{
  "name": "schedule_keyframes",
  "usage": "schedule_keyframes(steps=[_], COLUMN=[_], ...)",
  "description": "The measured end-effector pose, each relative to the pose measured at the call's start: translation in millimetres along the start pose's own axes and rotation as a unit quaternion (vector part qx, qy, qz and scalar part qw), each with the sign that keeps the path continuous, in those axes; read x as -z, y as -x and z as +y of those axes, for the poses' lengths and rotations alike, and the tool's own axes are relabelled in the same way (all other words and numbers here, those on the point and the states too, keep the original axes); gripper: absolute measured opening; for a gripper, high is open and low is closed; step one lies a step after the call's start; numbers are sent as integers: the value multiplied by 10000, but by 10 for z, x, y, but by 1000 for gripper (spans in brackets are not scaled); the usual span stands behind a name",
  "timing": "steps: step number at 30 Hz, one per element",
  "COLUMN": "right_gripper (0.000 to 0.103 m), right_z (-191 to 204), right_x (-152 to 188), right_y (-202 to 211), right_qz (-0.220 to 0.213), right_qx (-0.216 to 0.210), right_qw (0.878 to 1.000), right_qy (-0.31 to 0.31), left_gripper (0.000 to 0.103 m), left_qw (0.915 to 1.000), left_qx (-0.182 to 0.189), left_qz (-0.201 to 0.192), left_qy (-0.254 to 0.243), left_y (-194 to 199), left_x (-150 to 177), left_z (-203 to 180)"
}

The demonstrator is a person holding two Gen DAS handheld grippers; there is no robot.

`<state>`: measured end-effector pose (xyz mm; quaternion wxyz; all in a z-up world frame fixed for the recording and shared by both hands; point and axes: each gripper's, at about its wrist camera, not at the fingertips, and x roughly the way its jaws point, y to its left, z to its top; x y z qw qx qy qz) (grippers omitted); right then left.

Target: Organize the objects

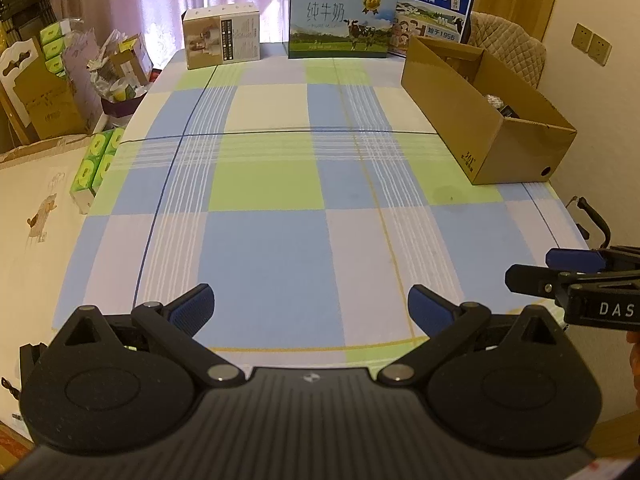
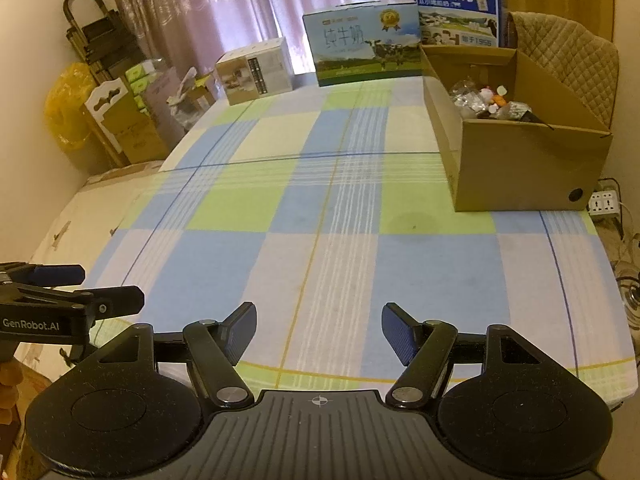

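Both grippers (image 1: 310, 306) (image 2: 318, 330) gape empty; box (image 2: 520, 160) contents indistinct.

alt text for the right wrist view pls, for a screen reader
The open right gripper, holding nothing, hovers over the near edge of a table with a blue, green and white checked cloth. An open cardboard box holding small items sits at the right, milk cartons stand at the far edge, and the left gripper enters from the left.
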<state>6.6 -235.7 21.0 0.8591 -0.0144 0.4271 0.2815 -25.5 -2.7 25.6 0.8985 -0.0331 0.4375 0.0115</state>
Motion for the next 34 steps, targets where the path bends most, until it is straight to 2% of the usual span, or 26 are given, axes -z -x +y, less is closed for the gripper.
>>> schedule_keyframes(steps=[16, 34], right_gripper=[67, 67], right_z=[82, -6], right_x=[-2, -71], right_y=[-34, -90], right_qz=[35, 87], right_qx=[-48, -27], right_qw=[10000, 10000], right_qy=[77, -4], left_gripper=[102, 102], left_qw=[10000, 10000], left_qx=[-2, 55], left_qz=[29, 56], left_qy=[21, 7], left_y=[-17, -140], left_x=[9, -76], left_z=[15, -40])
